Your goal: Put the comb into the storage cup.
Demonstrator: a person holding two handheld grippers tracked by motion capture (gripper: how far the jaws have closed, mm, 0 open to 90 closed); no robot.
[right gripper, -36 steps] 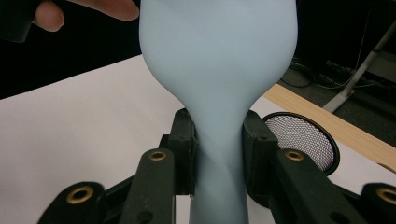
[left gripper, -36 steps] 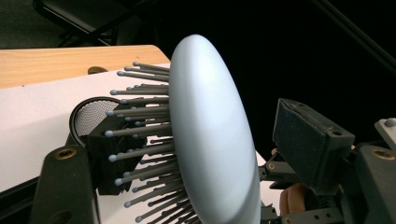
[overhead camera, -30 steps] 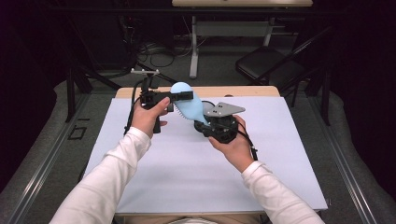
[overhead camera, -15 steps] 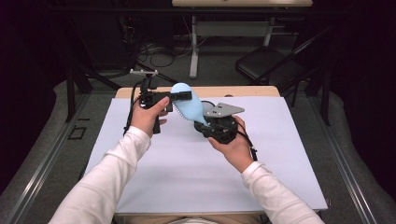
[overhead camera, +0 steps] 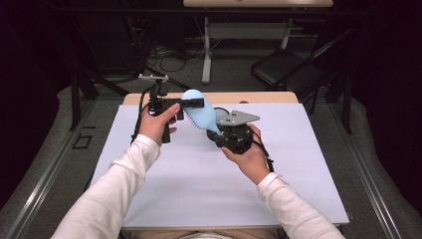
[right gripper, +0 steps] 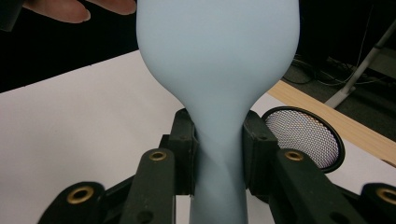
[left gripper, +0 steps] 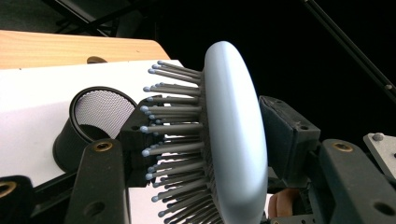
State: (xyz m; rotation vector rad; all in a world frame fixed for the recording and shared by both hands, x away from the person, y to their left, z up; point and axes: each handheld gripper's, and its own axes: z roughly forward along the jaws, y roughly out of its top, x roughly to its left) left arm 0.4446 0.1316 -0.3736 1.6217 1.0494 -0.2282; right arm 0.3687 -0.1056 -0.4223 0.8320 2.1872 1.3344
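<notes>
A light blue hairbrush [overhead camera: 199, 115] with grey bristles is held above the table between both grippers. My right gripper [overhead camera: 217, 130] is shut on its narrow handle [right gripper: 217, 154], one pad on each side. My left gripper [overhead camera: 194, 106] has just been closing its jaws on the oval head [left gripper: 233, 140]. One pad sits in the bristles [left gripper: 173, 126] and the other rests against the smooth back. In the right gripper view the brush head [right gripper: 215, 56] rises straight ahead of my right gripper [right gripper: 217, 149].
A black mesh cup [left gripper: 95, 116] lies on its side on the white sheet [overhead camera: 199, 184] just behind the brush, also seen as the mesh cup [right gripper: 303, 140]. The wooden table edge [overhead camera: 268, 97] runs along the back. A dark chair [overhead camera: 283, 69] and cables are beyond.
The left gripper's jaws have narrowed onto the brush head. Both hands and the brush have stayed in place.
</notes>
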